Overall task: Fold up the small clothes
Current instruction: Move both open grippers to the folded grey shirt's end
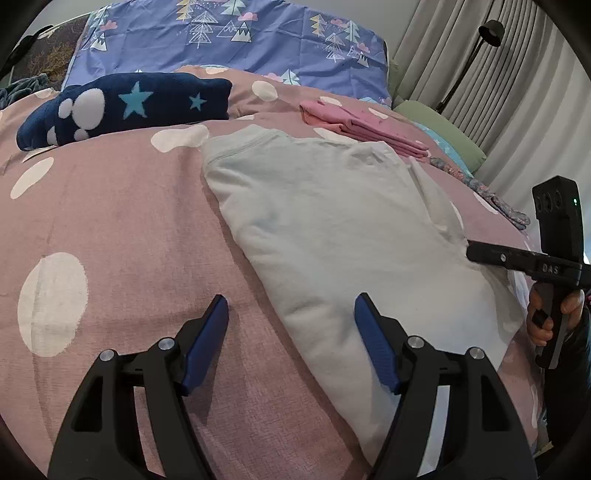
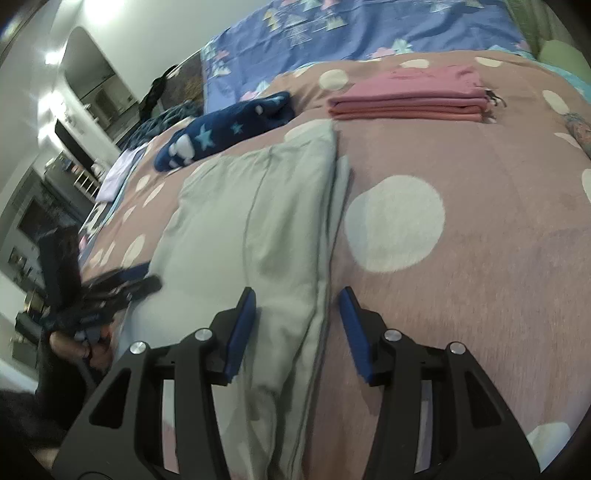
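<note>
A pale shirt [image 1: 332, 229] lies partly folded on a pink, white-spotted duvet [image 1: 122, 229], its sides turned in to make a long panel with the collar at 12 o'clock and the hem toward the two grippers at 6 o'clock. The left gripper [image 1: 291, 325] stands with its jaws apart above the shirt's left edge, one blue pad over the duvet and the other over the cloth, nothing pinched between them. The right gripper [image 2: 297, 317] is also parted, straddling the shirt's right fold without its pads pressing on it; in the left wrist view it shows at 3 o'clock with a hand [image 1: 546, 317] on its handle. The lengthwise folds look finished, and the step in hand seems to be the release before the cross fold. The next move likely calls for both grippers to take the hem corners nearest them and carry that end up toward the collar, keeping the side folds from slipping open on the soft duvet. A folded pink stack [image 1: 365, 125] sits beyond the shirt at about 1 o'clock, a dark blue starred fleece [image 1: 125, 103] at 10 o'clock. A purple sheet [image 1: 229, 40] with tree prints runs across the head of the bed; grey curtains [image 1: 480, 74] and a black lamp [image 1: 489, 31] fill the corner at 2 o'clock.
</note>
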The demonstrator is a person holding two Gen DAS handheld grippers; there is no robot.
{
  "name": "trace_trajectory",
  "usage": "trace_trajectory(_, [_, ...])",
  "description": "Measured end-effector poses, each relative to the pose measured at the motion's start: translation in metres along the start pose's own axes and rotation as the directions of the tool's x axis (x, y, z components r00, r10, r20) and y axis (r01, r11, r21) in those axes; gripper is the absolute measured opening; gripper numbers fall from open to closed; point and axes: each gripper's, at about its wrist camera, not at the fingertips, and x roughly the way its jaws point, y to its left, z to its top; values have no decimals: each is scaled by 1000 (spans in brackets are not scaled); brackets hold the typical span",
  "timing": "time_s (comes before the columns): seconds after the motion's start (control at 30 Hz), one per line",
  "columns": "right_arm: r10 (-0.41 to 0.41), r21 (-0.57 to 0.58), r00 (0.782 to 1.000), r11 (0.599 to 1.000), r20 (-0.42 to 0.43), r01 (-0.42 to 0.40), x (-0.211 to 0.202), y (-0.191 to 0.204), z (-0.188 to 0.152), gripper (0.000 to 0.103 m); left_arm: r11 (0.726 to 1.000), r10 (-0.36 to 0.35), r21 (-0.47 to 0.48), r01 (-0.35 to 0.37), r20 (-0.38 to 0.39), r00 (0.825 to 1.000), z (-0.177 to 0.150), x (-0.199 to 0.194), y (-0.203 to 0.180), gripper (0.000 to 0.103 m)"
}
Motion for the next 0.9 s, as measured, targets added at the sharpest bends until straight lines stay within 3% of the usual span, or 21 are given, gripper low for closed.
trace_trajectory(0.27, [53,14,997,999,-52,-52,4,-7,0,51,999,-37,-14,37,8,999,-2,-1,5,74])
trace_trajectory(0.73, [35,-19,994,999,-100,-37,-9,-1,-14,51,997,-68,-33,68,9,998,-3,0,9,77])
trace_trajectory(0.9, [97,5,987,995,-125,-97,6,-7,-3,59,996,-77,-36,77,9,997,-3,0,9,77])
